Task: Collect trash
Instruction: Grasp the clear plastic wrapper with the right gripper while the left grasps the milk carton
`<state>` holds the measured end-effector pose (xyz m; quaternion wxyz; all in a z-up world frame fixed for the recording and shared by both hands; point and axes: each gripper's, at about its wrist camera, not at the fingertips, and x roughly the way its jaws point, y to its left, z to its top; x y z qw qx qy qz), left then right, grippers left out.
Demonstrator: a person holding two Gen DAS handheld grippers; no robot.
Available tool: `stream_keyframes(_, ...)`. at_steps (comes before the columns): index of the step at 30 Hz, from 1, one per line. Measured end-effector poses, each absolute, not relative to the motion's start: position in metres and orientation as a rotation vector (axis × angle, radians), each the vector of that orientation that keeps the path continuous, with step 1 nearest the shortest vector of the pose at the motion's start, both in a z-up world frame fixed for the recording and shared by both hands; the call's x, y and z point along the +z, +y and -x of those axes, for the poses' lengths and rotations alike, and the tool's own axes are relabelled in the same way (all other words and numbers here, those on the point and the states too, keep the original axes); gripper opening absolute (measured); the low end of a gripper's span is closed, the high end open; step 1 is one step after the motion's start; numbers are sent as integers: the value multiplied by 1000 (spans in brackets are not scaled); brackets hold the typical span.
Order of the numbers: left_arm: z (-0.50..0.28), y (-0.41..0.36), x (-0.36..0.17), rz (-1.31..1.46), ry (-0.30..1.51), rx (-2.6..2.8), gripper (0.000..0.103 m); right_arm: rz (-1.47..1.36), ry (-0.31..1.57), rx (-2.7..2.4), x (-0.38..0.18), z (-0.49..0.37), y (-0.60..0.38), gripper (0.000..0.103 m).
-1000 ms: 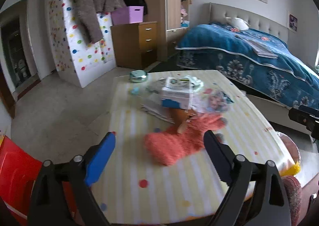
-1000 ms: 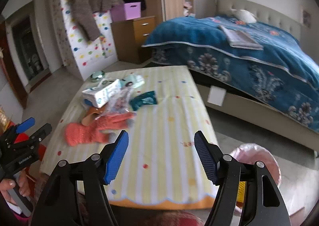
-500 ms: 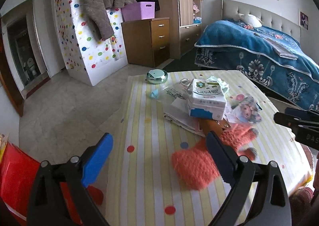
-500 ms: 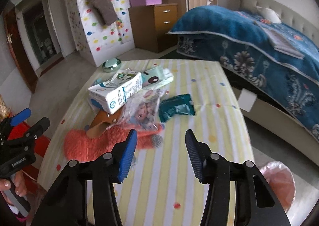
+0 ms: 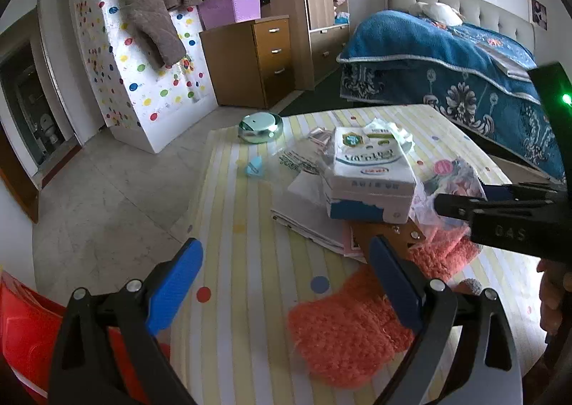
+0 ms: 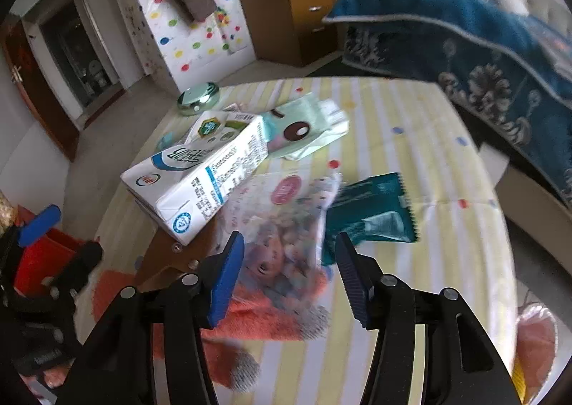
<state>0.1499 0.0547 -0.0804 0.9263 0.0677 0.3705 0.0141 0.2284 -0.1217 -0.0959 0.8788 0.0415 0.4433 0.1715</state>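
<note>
**Over the striped table, both grippers empty**

On the table (image 6: 411, 126), your right gripper (image 6: 289, 254) hangs spread above the clear printed wrapper (image 6: 286, 226), seemingly not touching. Your left gripper (image 5: 286, 272) gapes near the orange glove (image 5: 350, 326); milk carton (image 5: 368, 172) behind.

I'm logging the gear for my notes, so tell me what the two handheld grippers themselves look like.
Both are black plastic frames with silver pivot bolts and two ribbed blue finger pads each: left gripper, right gripper. Seen from the left wrist view, the right gripper's body carries embossed lettering and a unit with a lit green light above it. No cables or sleeves show.
</note>
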Motion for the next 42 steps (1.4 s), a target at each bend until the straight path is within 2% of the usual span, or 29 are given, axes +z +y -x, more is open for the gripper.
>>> stream_keyframes(1, -150, 54, -81, -141, 764, 28, 91, -91, 928, 364, -97, -230, -121, 54)
stream_keyframes(2, -149, 54, -80, -144, 764, 28, 91, -94, 923, 367, -94, -229, -119, 49)
stream_keyframes(3, -148, 54, -79, -145, 763, 27, 91, -91, 917, 365, -93, -227, -118, 39)
stream_keyframes(7, -142, 52, -71, -149, 752, 26, 91, -83, 854, 350, -77, -213, -121, 19)
stream_keyframes(8, -141, 52, -70, -148, 749, 25, 91, -78, 838, 341, -72, -209, -123, 6)
stream_keyframes(9, -138, 52, -67, -147, 744, 24, 91, -71, 811, 326, -64, -202, -125, 5)
stream_keyframes(17, -128, 38, -57, -142, 732, 4, 91, 1, 667, 216, -22, -161, -147, 2)
stream_keyframes(20, -132, 33, -57, -142, 738, -4, 96, 3, 641, 188, -17, -154, -158, 2)
stream_keyframes(23, -141, 24, -60, -158, 743, -18, 96, 3, 626, 153, -13, -149, -169, 2)
stream_keyframes(42, -211, -14, -95, -232, 825, -36, 94, -78, 648, 92, -28, -166, -215, 3)
